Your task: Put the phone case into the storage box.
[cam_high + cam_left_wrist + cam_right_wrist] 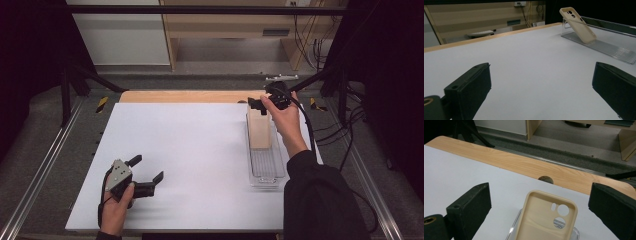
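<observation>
A beige phone case leans upright at the far end of a clear plastic tray on the right of the white table top. My right gripper hovers open just above the case's top edge. In the right gripper view the case rises between the two spread jaws of the right gripper without touching either one. My left gripper rests open and empty near the front left of the table. From the left gripper, the case and tray show far off to the right.
A wooden strip with a round hole runs along the table's far edge. Metal rails flank both sides. Wooden shelving and cables stand beyond the table.
</observation>
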`<action>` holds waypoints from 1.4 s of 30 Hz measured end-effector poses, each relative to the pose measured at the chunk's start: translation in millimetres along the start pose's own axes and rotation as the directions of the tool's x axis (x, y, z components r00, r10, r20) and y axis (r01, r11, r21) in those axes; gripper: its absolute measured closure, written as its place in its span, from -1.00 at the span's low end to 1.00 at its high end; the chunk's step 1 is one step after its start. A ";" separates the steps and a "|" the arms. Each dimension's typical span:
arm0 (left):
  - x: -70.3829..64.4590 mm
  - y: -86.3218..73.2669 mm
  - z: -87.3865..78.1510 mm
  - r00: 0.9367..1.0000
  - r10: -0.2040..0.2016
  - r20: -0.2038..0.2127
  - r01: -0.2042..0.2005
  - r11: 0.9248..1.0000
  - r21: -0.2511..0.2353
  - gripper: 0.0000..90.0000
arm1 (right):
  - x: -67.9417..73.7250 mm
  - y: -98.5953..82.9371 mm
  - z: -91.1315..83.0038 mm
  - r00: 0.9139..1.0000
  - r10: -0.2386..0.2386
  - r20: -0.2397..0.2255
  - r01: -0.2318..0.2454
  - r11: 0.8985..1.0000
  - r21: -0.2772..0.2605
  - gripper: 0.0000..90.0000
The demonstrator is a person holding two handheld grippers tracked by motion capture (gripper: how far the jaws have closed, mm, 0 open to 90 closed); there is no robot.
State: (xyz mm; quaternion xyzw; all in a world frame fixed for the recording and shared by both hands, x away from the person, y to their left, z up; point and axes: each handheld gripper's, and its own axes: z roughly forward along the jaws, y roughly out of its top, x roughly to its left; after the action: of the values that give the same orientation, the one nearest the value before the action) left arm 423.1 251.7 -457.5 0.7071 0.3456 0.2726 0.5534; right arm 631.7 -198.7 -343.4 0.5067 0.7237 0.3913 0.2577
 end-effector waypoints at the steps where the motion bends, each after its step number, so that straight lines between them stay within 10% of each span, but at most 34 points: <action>1: -0.1 0.0 0.1 1.000 0.000 0.000 0.000 1.000 0.000 -0.95 | 0.3 0.3 -0.6 1.000 0.004 -0.001 -0.004 1.000 -0.002 -0.89; 29: -0.1 0.7 -0.7 1.000 0.001 0.000 -0.001 1.000 -0.005 -0.95 | 2.4 6.6 -27.2 0.995 0.101 -0.012 -0.102 0.990 -0.098 -0.88; 42: 1.9 0.4 -2.2 1.000 -0.009 -0.002 0.009 1.000 -0.013 -0.95 | 7.2 12.5 -62.9 0.996 0.077 -0.035 -0.084 0.956 -0.280 -0.87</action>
State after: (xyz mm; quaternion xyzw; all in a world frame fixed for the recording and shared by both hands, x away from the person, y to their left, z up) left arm 422.7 254.5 -456.5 0.7015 0.3476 0.2731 0.5590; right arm 587.4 -208.9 -297.6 0.4894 0.6426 0.5063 0.3020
